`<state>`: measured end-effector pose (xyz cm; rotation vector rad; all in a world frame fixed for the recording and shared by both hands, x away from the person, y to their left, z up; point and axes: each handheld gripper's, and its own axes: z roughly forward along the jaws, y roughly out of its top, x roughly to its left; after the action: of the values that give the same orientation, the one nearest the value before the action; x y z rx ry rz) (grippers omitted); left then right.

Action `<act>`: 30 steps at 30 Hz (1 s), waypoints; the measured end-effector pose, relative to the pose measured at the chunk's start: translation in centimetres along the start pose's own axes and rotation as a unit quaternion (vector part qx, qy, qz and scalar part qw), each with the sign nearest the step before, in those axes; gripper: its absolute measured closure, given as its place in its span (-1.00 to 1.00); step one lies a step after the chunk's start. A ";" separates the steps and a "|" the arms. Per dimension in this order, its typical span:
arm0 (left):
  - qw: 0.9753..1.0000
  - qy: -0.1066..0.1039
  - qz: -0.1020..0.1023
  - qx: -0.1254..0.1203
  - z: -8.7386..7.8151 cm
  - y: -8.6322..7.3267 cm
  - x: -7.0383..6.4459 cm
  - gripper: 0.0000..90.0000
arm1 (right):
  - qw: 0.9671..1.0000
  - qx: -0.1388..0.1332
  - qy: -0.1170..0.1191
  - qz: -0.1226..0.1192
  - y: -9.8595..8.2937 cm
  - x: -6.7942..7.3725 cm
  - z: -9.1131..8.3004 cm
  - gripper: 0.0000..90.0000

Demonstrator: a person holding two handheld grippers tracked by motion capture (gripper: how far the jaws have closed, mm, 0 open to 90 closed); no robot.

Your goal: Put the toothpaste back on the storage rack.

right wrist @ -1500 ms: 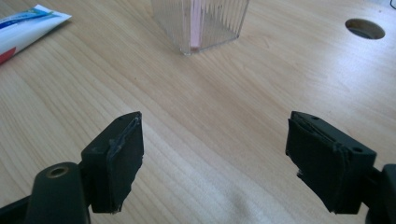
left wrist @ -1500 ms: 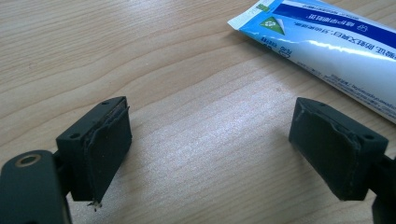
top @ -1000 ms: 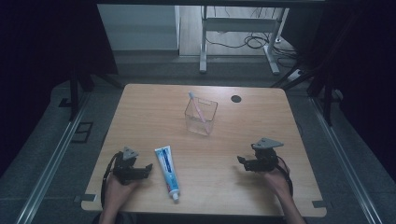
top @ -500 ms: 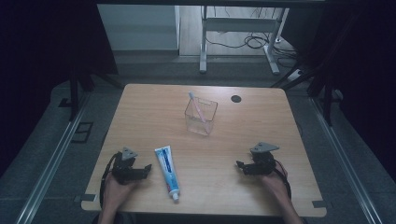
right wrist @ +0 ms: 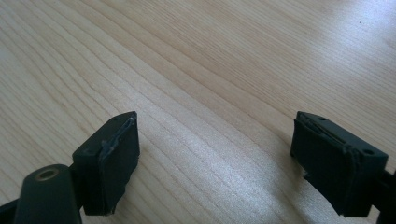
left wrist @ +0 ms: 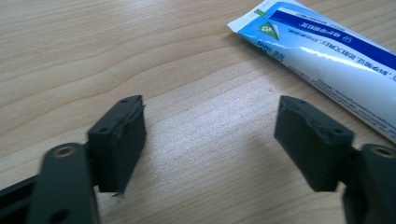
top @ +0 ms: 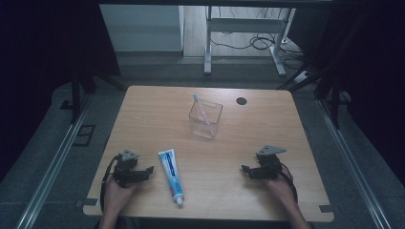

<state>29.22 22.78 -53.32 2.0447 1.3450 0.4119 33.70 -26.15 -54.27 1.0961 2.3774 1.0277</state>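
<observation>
- Toothpaste [top: 171,175] lies flat on the wooden table [top: 267,124], near our edge and left of the middle. We see a white tube with a blue stripe, and its cap end points toward us.
- We hold the left gripper [top: 148,171] low over the table, just beside the tube but not touching it. Its tips point toward the tube.
- From the left gripper view, we see its two black jaws wide apart with bare wood between them. The flat end of the toothpaste [left wrist: 327,56] sits past the right-hand jaw there, up in the corner.
- We hold the right gripper [top: 246,170] low over the table on the other side, well apart from the tube. Its tips point toward the middle of the table.
- From the right gripper view, we see its jaws wide apart too, with nothing but wood between them.
- A clear cup [top: 205,119] stands farther back, near the middle of the table. A pink toothbrush [top: 202,110] leans inside it, with its head sticking up over the rim.
- A small black spot [top: 241,100] sits on the table past the cup, to the right.
</observation>
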 end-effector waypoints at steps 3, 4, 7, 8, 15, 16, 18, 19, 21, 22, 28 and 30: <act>1.000 -0.005 -0.002 -0.002 -0.3 0.1 0.0 -0.23 | 1.000 0.000 0.000 0.000 0.0 0.0 0.0 -0.65; 1.000 -0.009 -0.001 -0.004 -0.4 0.2 -0.1 -0.19 | 1.000 0.000 0.000 0.000 0.0 0.0 0.0 -0.65; 1.000 -0.021 -0.003 -0.013 -0.7 0.4 -0.3 -0.04 | 1.000 0.000 0.000 0.001 0.0 0.0 0.0 -0.65; 1.000 -0.026 -0.001 -0.016 -0.8 0.5 -0.4 -0.01 | 1.000 0.000 0.000 0.001 0.0 0.0 0.0 -0.65; 0.997 -0.060 0.018 -0.044 -1.7 1.8 -1.9 0.39 | 1.000 -0.001 -0.001 0.001 0.0 0.0 0.0 -0.64; 0.997 -0.067 0.021 -0.045 -1.8 2.0 -2.3 0.46 | 1.000 -0.001 -0.001 0.001 0.0 0.0 0.0 -0.64; 0.995 -0.080 0.032 -0.044 -1.8 2.4 -3.1 0.52 | 1.000 0.000 -0.001 0.001 0.0 0.0 0.0 -0.64; 0.995 -0.084 0.037 -0.041 -1.7 2.5 -3.6 0.56 | 1.000 -0.001 -0.001 0.001 0.0 0.0 0.0 -0.64; 0.994 -0.093 0.050 -0.034 -1.5 2.8 -4.7 0.67 | 1.000 -0.001 -0.002 0.001 0.0 0.0 0.0 -0.64; 0.993 -0.098 0.057 -0.032 -1.3 2.9 -5.2 0.71 | 1.000 -0.001 -0.002 0.001 0.0 0.0 0.0 -0.64; 0.989 -0.119 0.085 -0.007 -0.2 3.2 -8.0 0.86 | 1.000 -0.001 -0.003 0.002 0.0 0.0 0.0 -0.64; 0.988 -0.124 0.088 0.001 0.1 3.1 -8.7 0.88 | 1.000 -0.001 -0.003 0.003 0.0 0.0 0.0 -0.64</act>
<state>27.75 14.12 -50.52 2.1441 1.0221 0.2207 33.65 -26.13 -54.27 1.1037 2.3699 1.0260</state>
